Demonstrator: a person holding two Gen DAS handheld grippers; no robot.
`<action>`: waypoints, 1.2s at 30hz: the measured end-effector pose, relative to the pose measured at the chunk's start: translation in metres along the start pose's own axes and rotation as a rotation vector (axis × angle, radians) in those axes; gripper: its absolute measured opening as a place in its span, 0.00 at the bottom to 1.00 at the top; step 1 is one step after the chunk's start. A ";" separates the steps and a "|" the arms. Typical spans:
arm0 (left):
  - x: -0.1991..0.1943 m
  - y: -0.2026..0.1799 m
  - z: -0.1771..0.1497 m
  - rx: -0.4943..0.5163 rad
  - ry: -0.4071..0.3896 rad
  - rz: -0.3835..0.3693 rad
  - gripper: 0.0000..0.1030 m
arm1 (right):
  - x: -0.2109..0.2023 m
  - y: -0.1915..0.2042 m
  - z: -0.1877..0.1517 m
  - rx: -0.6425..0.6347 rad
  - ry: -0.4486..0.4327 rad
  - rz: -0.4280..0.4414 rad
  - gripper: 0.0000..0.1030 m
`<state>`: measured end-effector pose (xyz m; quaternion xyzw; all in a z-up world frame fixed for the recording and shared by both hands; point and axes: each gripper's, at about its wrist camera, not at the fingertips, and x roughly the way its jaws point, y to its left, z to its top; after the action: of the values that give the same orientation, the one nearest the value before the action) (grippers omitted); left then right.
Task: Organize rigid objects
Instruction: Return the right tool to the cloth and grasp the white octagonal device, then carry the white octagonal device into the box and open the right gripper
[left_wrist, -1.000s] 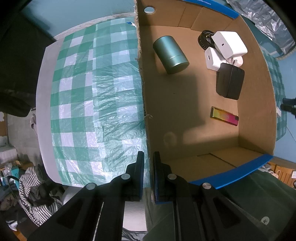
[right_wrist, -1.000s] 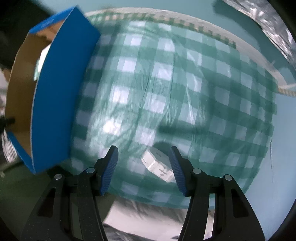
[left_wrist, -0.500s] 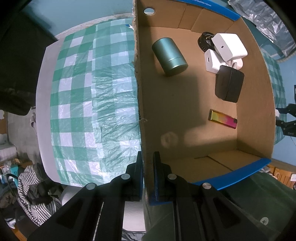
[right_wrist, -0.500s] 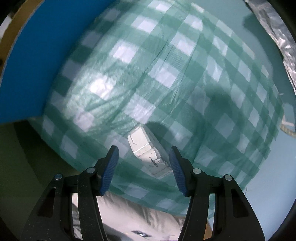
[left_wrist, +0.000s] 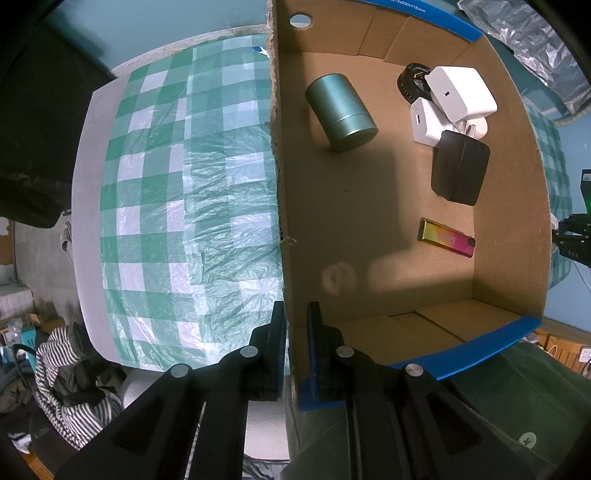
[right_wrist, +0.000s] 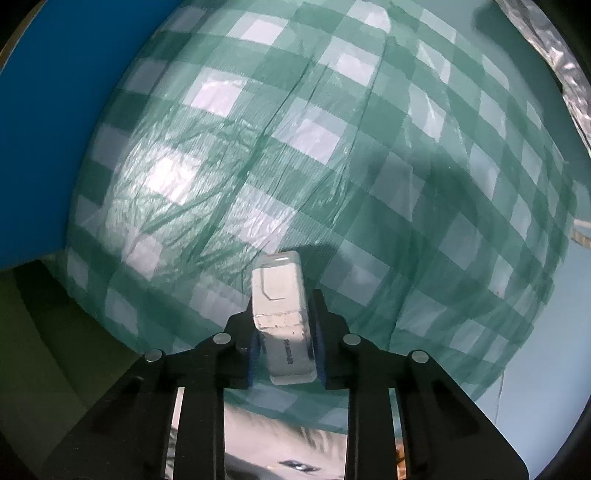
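Observation:
My right gripper (right_wrist: 283, 317) is shut on a small white rectangular box (right_wrist: 280, 302) lying on the green checked tablecloth (right_wrist: 295, 155); its pads press both long sides. My left gripper (left_wrist: 296, 325) is shut on the left wall of an open cardboard box (left_wrist: 282, 206), one finger outside, one inside. Inside the cardboard box lie a teal metal tin (left_wrist: 340, 107), two white chargers (left_wrist: 460, 92), a black case (left_wrist: 460, 171), a black round item (left_wrist: 410, 83) and an iridescent lighter (left_wrist: 446, 237).
The cardboard box's blue outer wall (right_wrist: 48, 133) stands at the left of the right wrist view. Crinkled silver foil (right_wrist: 565, 70) lies at the far right. Below the table edge in the left wrist view sits striped clothing (left_wrist: 70, 373). A blue flap (left_wrist: 469, 350) edges the box front.
My right gripper came down over the white box and its jaws closed from wide apart onto it. The left gripper and the cardboard box have stayed put.

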<state>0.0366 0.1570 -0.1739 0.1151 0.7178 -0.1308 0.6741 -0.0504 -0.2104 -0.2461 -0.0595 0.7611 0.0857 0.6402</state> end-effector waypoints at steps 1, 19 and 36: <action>0.000 0.000 0.000 0.000 0.000 -0.001 0.10 | 0.000 0.000 0.000 0.018 0.001 0.006 0.19; -0.001 -0.003 0.005 0.018 0.001 -0.002 0.10 | -0.046 0.005 0.037 0.181 -0.053 0.101 0.19; -0.003 0.000 0.007 0.020 -0.002 -0.005 0.10 | -0.119 0.043 0.051 0.182 -0.181 0.106 0.19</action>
<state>0.0432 0.1548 -0.1714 0.1198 0.7159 -0.1400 0.6735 0.0113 -0.1601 -0.1348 0.0473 0.7068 0.0549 0.7037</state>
